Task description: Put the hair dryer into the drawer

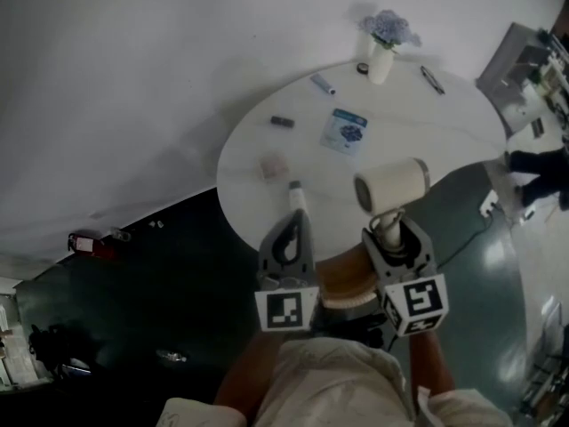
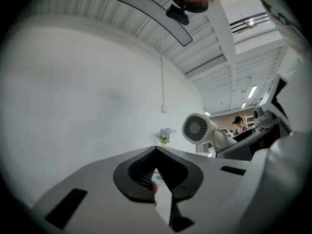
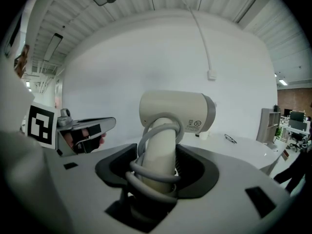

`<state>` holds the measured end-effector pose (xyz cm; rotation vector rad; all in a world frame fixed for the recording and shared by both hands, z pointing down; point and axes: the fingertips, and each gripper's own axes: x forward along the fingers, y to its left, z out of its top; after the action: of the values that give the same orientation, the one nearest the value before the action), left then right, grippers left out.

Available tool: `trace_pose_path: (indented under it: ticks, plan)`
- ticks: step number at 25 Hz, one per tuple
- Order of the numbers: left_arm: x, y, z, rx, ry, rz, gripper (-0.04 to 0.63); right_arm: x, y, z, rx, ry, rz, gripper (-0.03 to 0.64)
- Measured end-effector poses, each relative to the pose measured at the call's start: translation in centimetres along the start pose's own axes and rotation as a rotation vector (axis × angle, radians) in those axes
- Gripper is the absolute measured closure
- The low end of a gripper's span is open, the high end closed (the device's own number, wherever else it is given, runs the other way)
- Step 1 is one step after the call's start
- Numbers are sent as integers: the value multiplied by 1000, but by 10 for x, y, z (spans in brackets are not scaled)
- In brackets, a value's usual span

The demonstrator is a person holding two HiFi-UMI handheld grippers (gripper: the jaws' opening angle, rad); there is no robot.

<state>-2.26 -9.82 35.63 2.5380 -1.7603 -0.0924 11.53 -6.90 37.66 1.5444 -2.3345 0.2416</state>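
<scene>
The hair dryer (image 1: 391, 185) stood upright in my right gripper (image 1: 388, 229), whose jaws were clamped on its handle, with the grey cord (image 3: 152, 177) looped round that handle. Its cream barrel hung over the near edge of the round white table (image 1: 258, 149). My left gripper (image 1: 298, 213) hovered just beside it, jaws closed tip to tip on nothing. A flower vase (image 1: 382, 56) stood at the table's far edge.
</scene>
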Motion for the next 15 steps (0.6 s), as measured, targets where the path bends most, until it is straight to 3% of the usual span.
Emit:
trace_pose_path:
  ticks: [15]
  plan:
    - [10,-28,-37,-26,86,-82,600,-38,-5,-125,-1,398,40,367]
